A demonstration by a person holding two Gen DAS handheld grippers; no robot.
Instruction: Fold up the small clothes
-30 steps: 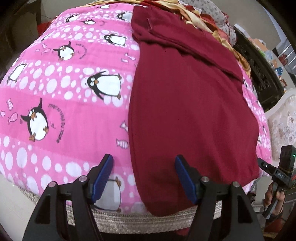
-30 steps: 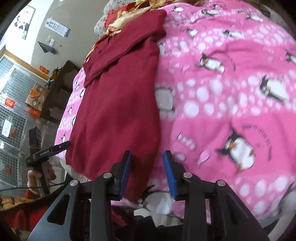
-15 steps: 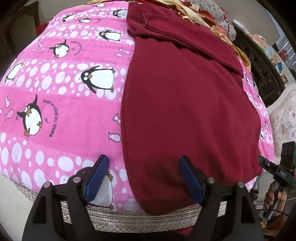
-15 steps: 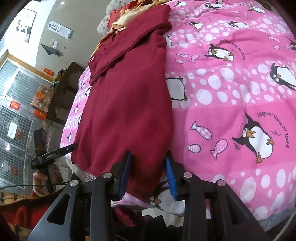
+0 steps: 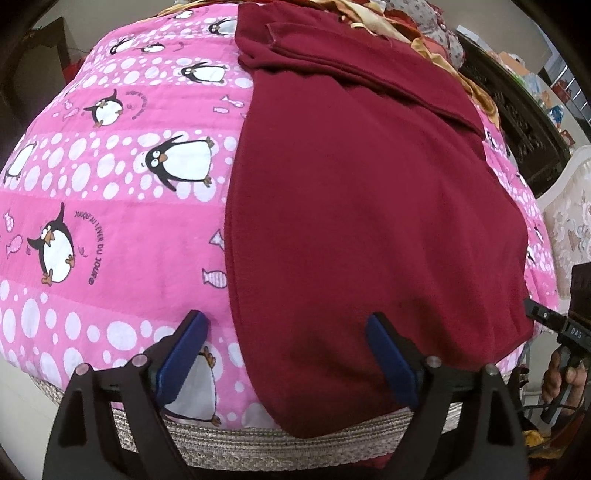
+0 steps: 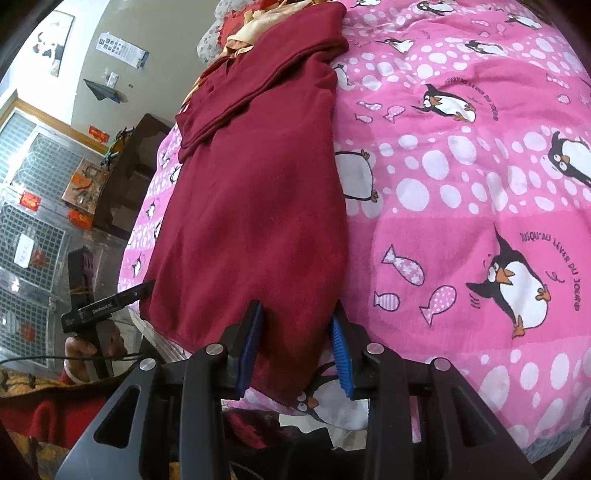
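Observation:
A dark red garment lies flat on a pink penguin-print blanket, with a folded band across its far end. Its near hem hangs over the bed edge. My left gripper is open and hovers over the garment's near left corner, nothing between its blue pads. In the right wrist view the garment lies left of centre. My right gripper is open, its pads straddling the garment's near right corner without closing on it. Each gripper shows at the edge of the other's view.
A woven mat edge runs under the blanket at the bed's front. A pile of other clothes lies at the far end. Dark furniture and wire racks stand beside the bed.
Both grippers have moved in toward the garment's near hem. The right gripper's jaws have opened a little wider. The garment has not moved.

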